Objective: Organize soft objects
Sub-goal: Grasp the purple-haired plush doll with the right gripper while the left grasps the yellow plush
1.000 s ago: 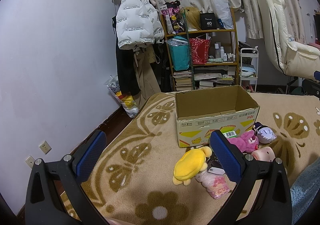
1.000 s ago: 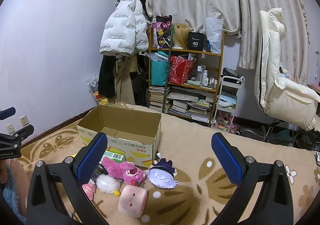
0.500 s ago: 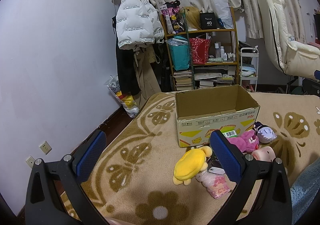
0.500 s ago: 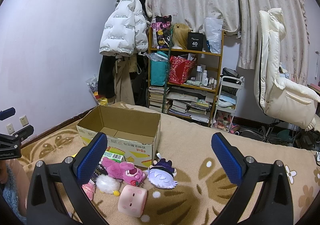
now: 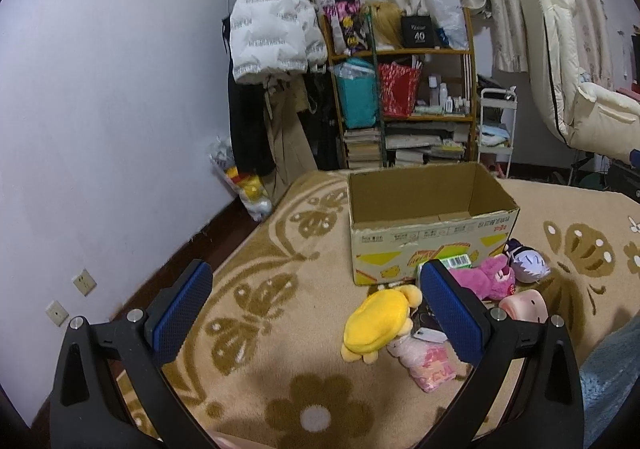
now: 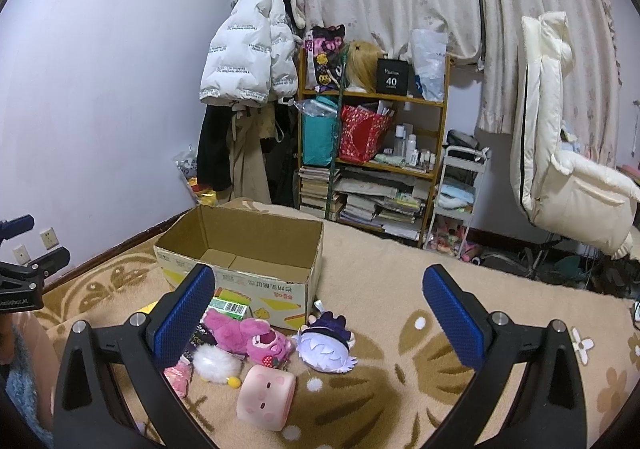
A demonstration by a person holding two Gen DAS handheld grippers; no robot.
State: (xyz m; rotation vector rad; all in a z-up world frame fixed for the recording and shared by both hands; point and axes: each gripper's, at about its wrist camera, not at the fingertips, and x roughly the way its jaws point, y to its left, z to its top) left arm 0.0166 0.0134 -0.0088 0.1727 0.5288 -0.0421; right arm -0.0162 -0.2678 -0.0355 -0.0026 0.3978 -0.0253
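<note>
Nothing has moved since the earlier frames: both of my tools hang where they were and the toys lie as before. My left tool (image 5: 316, 313) has its blue pads wide apart and holds nothing; my right tool (image 6: 320, 315) is the same, spread and empty above the carpet (image 6: 400, 289).

I take the cardboard box (image 5: 428, 223) as my landmark. It stands upright on the carpet with its top open, and I see no toys inside it. Just in front of it, against its printed side, lies the pink bear (image 6: 250, 335), with a green packet (image 6: 228, 305) between the bear and the box wall. At the box's near right corner rests the purple-haired doll head (image 6: 326, 343), close beside the bear. Further out from the box than the bear sit the white pompom (image 6: 216, 363) and the pink cube plush (image 6: 264, 395). Off the box's near left corner lies the yellow plush (image 5: 380, 323), touching a pale pink toy (image 5: 428, 359) just beyond it. Behind the box stand a bookshelf (image 6: 372, 153) and a hanging white jacket (image 6: 248, 61).
</note>
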